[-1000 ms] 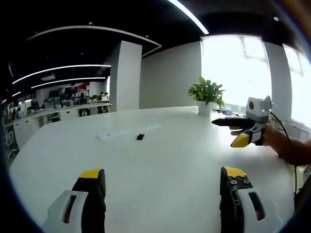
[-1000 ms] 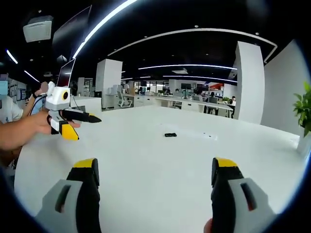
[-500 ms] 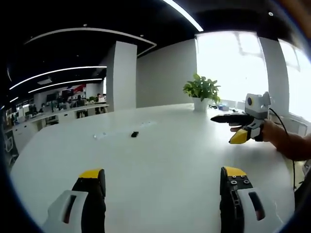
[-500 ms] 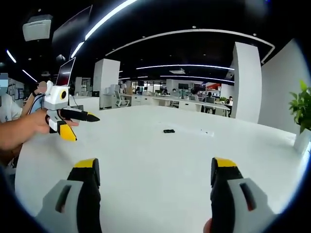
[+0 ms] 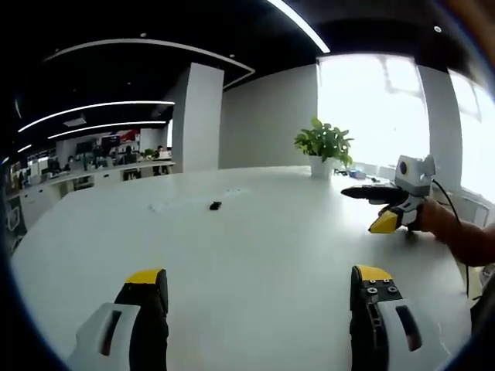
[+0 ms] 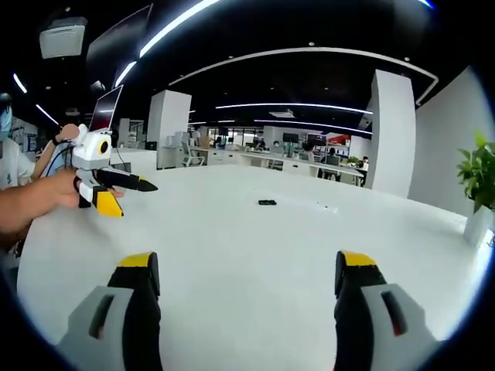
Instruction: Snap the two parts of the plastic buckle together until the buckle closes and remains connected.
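A small black buckle (image 5: 215,205) lies far off on the white table (image 5: 255,247); it also appears as a dark speck, the buckle (image 6: 267,202), in the right gripper view. Its two parts cannot be told apart at this distance. My left gripper (image 5: 259,282) stands open above the near table with nothing between its jaws. My right gripper (image 6: 246,270) is open and empty too. Each gripper appears in the other's view, held by a hand: the right gripper (image 5: 375,209) at the right, the left gripper (image 6: 124,193) at the left.
A potted plant (image 5: 325,151) stands at the far side of the table near bright windows. A faint white strip (image 5: 186,202) lies beside the buckle. A person's forearm (image 6: 27,205) reaches in from the left. Office desks and white pillars stand behind.
Both views have shifted slightly with the hands. The buckle has not moved on the table. Both grippers stay open.
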{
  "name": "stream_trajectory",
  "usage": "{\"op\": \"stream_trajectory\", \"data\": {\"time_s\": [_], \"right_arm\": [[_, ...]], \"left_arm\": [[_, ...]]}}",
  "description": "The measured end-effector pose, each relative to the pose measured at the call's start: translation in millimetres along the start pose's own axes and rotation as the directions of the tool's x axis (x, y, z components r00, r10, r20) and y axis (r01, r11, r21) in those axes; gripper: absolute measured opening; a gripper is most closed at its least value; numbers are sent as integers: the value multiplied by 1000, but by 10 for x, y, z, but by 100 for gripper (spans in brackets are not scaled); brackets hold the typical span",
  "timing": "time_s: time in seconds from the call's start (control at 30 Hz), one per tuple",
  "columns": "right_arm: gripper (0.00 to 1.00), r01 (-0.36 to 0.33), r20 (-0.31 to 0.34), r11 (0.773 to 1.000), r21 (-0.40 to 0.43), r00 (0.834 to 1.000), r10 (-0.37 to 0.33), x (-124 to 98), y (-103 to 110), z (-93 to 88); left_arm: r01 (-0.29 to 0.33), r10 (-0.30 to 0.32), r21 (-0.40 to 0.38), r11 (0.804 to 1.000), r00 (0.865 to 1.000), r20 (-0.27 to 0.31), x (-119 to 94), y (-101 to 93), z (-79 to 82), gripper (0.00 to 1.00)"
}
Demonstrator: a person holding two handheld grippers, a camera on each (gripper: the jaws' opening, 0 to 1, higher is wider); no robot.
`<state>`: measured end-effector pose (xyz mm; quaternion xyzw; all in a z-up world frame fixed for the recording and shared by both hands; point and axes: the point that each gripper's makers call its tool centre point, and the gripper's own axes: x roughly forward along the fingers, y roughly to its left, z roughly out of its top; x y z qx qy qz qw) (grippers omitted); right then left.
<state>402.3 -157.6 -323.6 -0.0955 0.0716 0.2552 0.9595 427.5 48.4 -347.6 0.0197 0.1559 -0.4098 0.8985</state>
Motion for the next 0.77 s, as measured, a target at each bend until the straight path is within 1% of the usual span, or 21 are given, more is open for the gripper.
{"op": "stream_trajectory", "data": {"time_s": [0.03,0.17,0.23,0.27,0.33,0.47,0.57,0.67,0.77], "right_arm": [[95,1,3,1000,11,1000,-1,-2,-3,7],[94,9,12,1000,8,1000,-9,-13,17,26],[94,9,11,1000,1,1000,-9,-18,21,30],[93,5,12,1000,0,1000,-5,-31,47,34],[92,4,18,1000,2,1000,-4,-40,55,43],[91,3,25,1000,14,1000,-3,-19,35,40],[97,-2,8,1000,-2,1000,2,0,55,-3],[98,-3,9,1000,-20,1000,4,-1,55,-2],[98,-7,8,1000,-15,1000,7,5,55,-12]], "left_arm": [[0,0,2,1000,1000,8,-10,0,19,99],[12,-12,-15,1000,999,39,-55,-9,70,99],[1,-1,0,1000,999,45,-94,-36,83,99],[-9,8,16,1000,998,58,-122,-41,110,99],[-10,9,17,1000,997,79,-198,-128,137,99],[-11,10,14,1000,997,80,-179,-108,127,99],[-30,26,50,998,997,71,-167,-82,107,99],[-11,8,39,999,996,89,-179,-110,145,99],[-8,4,37,999,996,85,-176,-96,140,98]]}}
